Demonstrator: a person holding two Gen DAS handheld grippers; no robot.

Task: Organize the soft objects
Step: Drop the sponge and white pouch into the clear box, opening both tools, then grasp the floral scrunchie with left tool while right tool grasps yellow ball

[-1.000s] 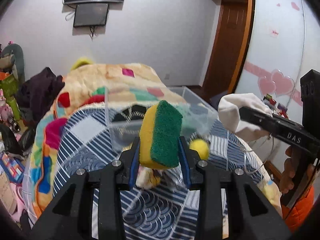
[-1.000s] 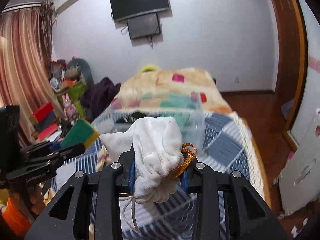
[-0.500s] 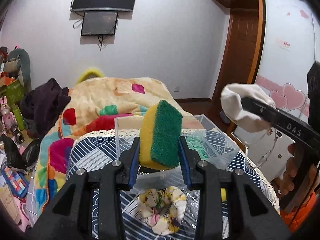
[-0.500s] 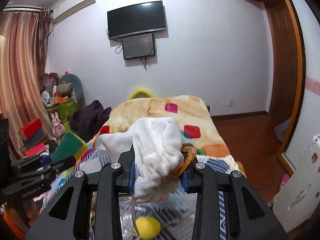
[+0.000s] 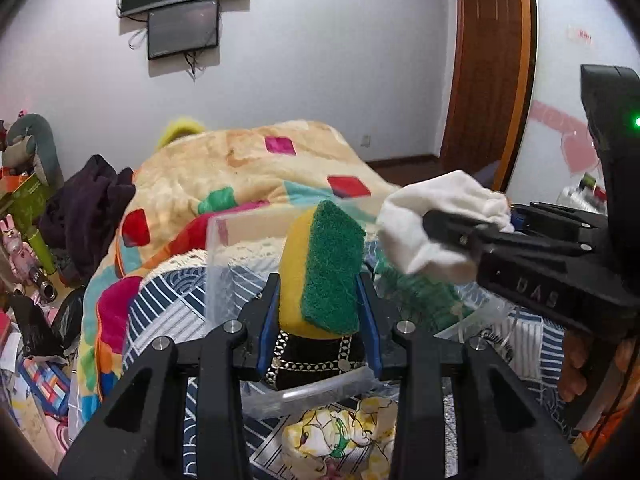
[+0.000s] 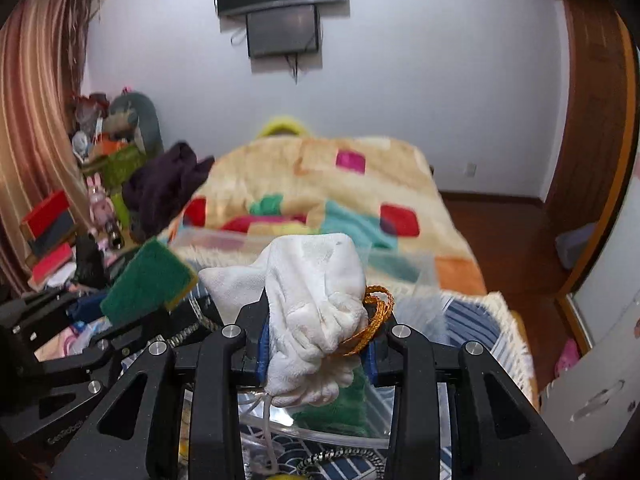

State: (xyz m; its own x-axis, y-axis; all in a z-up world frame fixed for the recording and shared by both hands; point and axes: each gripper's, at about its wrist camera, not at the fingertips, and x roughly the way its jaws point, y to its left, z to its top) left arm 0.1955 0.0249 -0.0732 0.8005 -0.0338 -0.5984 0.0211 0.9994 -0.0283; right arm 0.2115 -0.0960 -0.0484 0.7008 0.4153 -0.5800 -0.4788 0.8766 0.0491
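Soft yellow sponge with a green scouring face [image 5: 322,270] is sitting pinched upright in the left claw [image 5: 318,320], over a clear plastic bin [image 5: 224,264] on the blue patterned bedspread [image 5: 168,304]. Just right, the right claw [image 6: 316,340] is gripping a white fluffy cloth bundle [image 6: 316,308] — orange cord [image 6: 374,320] looped around it — above the bin's green towel [image 6: 340,404].

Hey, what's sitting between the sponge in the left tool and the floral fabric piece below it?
In the left wrist view, a black trimmed item in the clear bin sits between the sponge and floral piece.
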